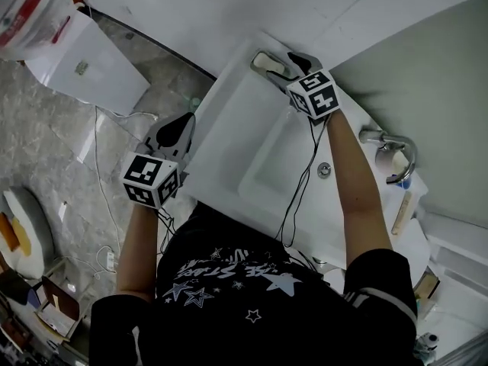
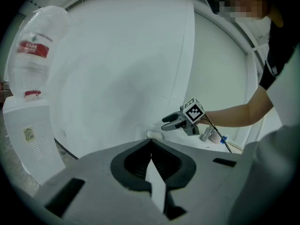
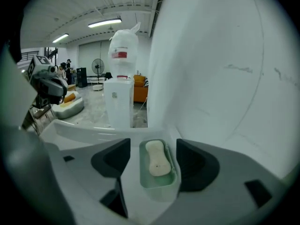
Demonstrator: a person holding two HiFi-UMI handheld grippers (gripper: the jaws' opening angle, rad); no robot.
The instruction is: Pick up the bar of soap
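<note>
1 soap bar [image 3: 157, 157] lies in 1 green dish [image 3: 160, 185] on the far corner of 1 sink [image 1: 221, 139] by the wall; of the 2 tongs, the right gripper [image 2: 165, 123] has its jaws partly open, straddling dish and soap with pads clear of both, and the left gripper [image 2: 150, 146] has its jaws closed together, empty, beside the sink.

Wears a black short-sleeved T-shirt [image 1: 229, 280], printed with white stars and scrawled lettering, with white stripes at the right sleeve hem. Bears grey, dark-lined left tongs [image 1: 180, 122] and right tongs [image 1: 288, 63], each topped by a white cube [image 1: 151, 180] of black square markers. Trails a thin black cable [image 1: 301, 185] from the right one.
</note>
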